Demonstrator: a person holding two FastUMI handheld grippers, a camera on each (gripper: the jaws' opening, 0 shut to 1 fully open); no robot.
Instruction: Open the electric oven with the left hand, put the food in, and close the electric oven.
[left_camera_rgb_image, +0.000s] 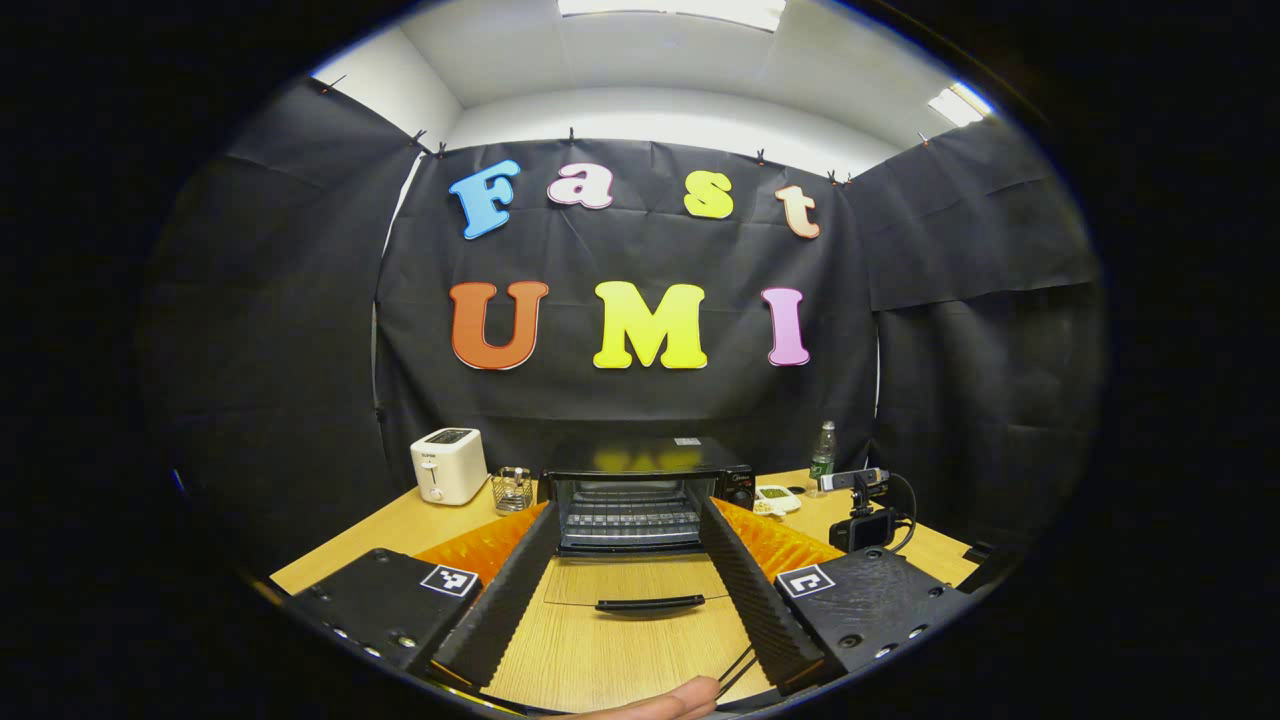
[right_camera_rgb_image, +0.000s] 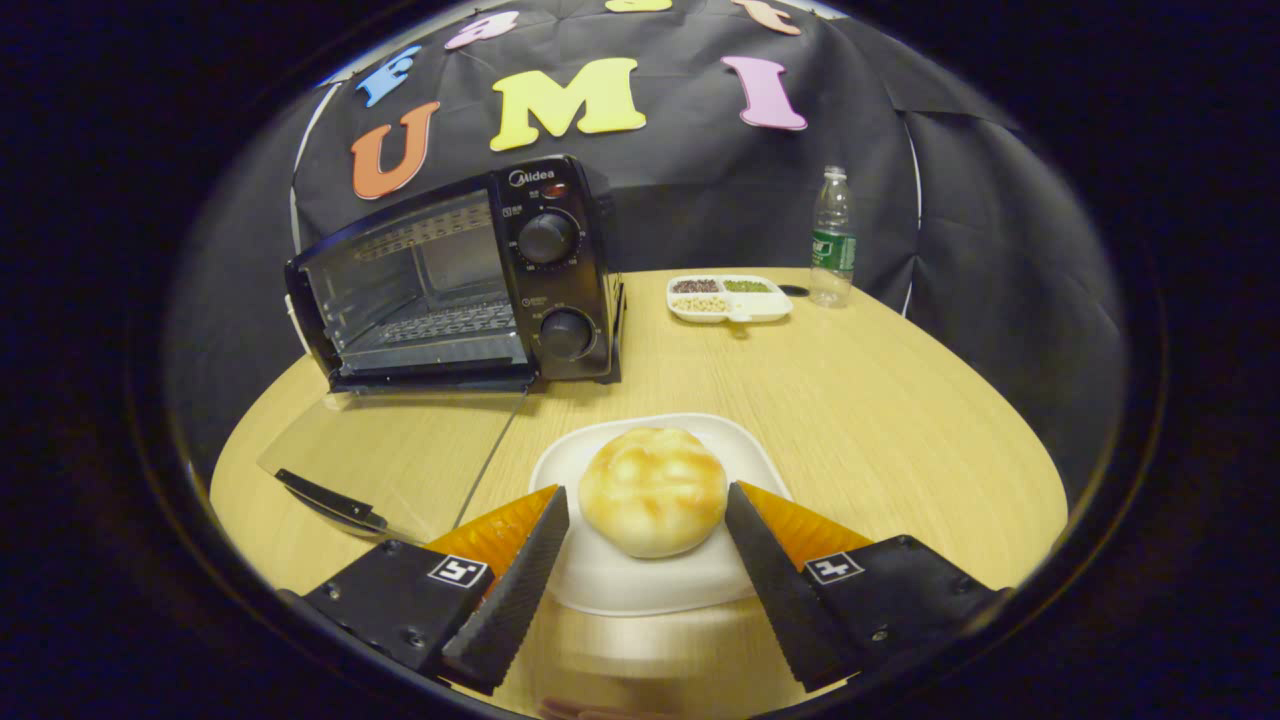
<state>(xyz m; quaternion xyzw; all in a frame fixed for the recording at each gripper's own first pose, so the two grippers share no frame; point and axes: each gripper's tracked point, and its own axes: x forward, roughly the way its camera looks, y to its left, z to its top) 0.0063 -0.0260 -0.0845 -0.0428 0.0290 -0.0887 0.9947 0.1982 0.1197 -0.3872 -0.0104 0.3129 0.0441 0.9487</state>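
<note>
Right gripper view is showing your right gripper (right_camera_rgb_image: 648, 535) spread wide with a finger on either side of the bun (right_camera_rgb_image: 653, 489), neither finger pressing on it yet, so it is holding nothing. You are looking at a round, golden, glossy-topped bun with paler patches, sitting on a white plate (right_camera_rgb_image: 600, 580) on the wooden table (right_camera_rgb_image: 900, 400). It is probably light and soft, so it should give under the fingers; you are best taking it across its widest middle, low on the sides, and closing only until it stops slipping, since a hard squeeze is likely to dent it. Beyond the plate and to its left, the electric oven (right_camera_rgb_image: 460, 280) is standing with its glass door (right_camera_rgb_image: 390, 450) folded down flat on the table and the wire rack (right_camera_rgb_image: 440, 322) bare inside. Left gripper view is showing your left gripper (left_camera_rgb_image: 625, 600) open as well and empty, its fingers framing the door handle (left_camera_rgb_image: 650, 603) without touching it, with the oven mouth straight ahead.
</note>
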